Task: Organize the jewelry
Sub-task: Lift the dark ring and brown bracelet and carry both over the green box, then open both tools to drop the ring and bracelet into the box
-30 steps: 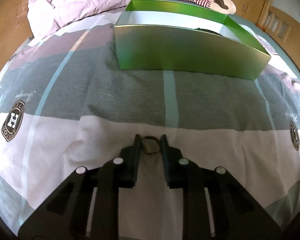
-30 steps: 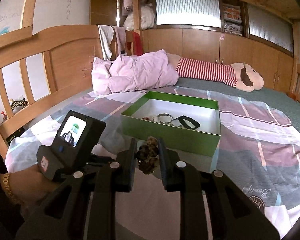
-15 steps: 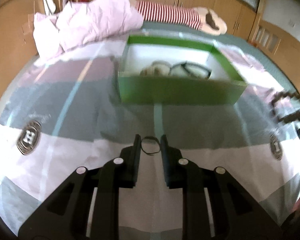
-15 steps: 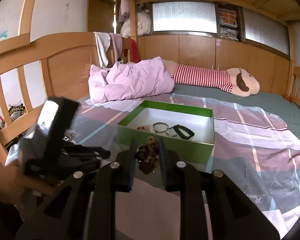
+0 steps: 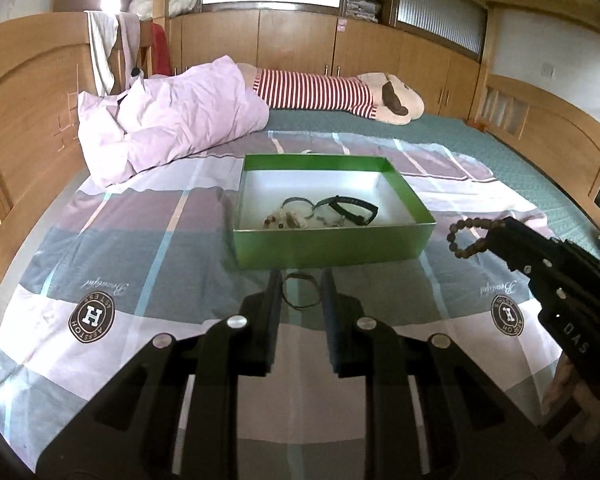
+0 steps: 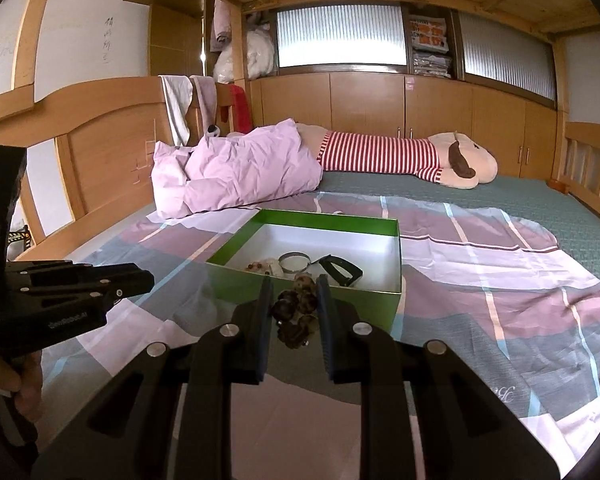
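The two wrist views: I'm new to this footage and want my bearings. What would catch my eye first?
The green box in the middle of the checked bedspread, open, with bracelets lying inside. The left gripper holds a thin dark ring in front of the box, and the right gripper holds a string of brown beads. At the far end lie a pink quilt and a striped plush toy.

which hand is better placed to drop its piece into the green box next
Probably the right. Its tongs hold the brown beaded bracelet just short of the green cardboard box rim. The left tongs, gripping a thin dark ring-shaped band, look set a little farther back from the box.
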